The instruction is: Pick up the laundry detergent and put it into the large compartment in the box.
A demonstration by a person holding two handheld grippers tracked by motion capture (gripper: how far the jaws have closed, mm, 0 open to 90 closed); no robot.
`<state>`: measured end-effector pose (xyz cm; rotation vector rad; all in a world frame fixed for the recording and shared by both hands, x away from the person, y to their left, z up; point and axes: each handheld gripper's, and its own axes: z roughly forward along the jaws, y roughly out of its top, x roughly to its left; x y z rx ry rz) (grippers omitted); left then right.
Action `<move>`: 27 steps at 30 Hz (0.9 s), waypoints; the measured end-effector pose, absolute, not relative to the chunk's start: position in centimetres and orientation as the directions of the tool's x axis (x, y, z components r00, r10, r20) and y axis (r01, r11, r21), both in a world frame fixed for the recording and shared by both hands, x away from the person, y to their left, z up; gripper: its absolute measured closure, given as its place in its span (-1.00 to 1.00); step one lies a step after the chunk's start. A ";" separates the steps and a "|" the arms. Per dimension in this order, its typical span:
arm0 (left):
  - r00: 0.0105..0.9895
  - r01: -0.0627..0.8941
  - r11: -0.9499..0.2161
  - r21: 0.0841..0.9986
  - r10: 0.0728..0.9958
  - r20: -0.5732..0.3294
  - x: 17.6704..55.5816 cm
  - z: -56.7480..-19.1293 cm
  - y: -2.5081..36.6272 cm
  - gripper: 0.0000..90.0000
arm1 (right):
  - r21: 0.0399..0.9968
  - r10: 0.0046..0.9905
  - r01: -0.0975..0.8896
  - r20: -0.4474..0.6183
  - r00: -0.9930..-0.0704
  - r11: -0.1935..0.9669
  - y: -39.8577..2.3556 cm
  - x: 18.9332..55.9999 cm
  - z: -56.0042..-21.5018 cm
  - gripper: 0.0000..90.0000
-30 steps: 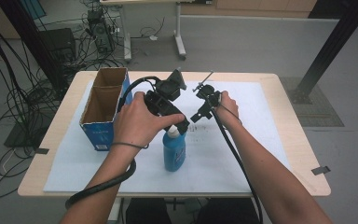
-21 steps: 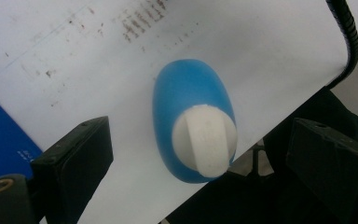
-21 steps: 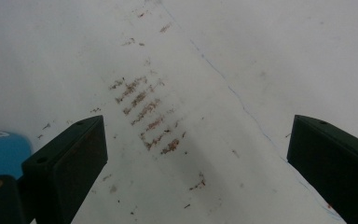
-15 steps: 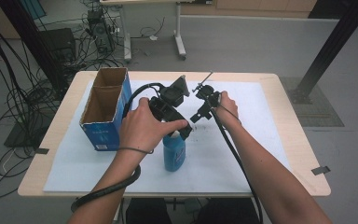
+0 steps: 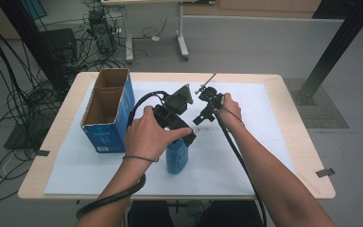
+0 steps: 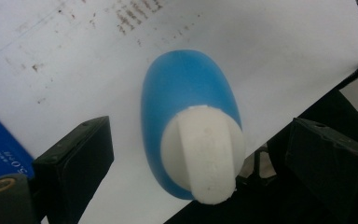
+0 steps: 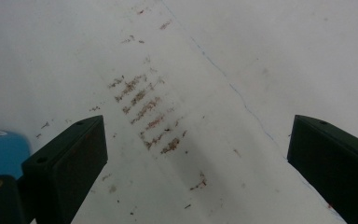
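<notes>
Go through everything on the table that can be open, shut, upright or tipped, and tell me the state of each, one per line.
Blue bottle: upright on the white mat, white cap on, between the left fingers but not gripped.
Cardboard box: upright, top open, inside not readable.
Left gripper: open, poised over the bottle.
Right gripper: open, holding nothing, over the stained white mat.

floor: grey | second table: behind | cables: left, tangled | black post: right
</notes>
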<state>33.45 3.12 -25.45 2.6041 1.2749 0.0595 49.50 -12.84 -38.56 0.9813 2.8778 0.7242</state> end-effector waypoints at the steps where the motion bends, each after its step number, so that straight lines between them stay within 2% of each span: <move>1: 0.617 0.775 -0.588 0.232 0.784 -0.072 33.4 -25.7 3.0 -0.82 | 0.433 0.583 0.576 0.133 -0.802 0.694 -12.9 49.5 -38.6 -0.91; 27: 0.585 0.793 -0.558 0.243 0.809 -0.050 33.2 -28.4 3.0 -0.82 | 0.426 0.582 0.579 0.140 -0.801 0.695 -12.9 49.4 -39.0 -0.91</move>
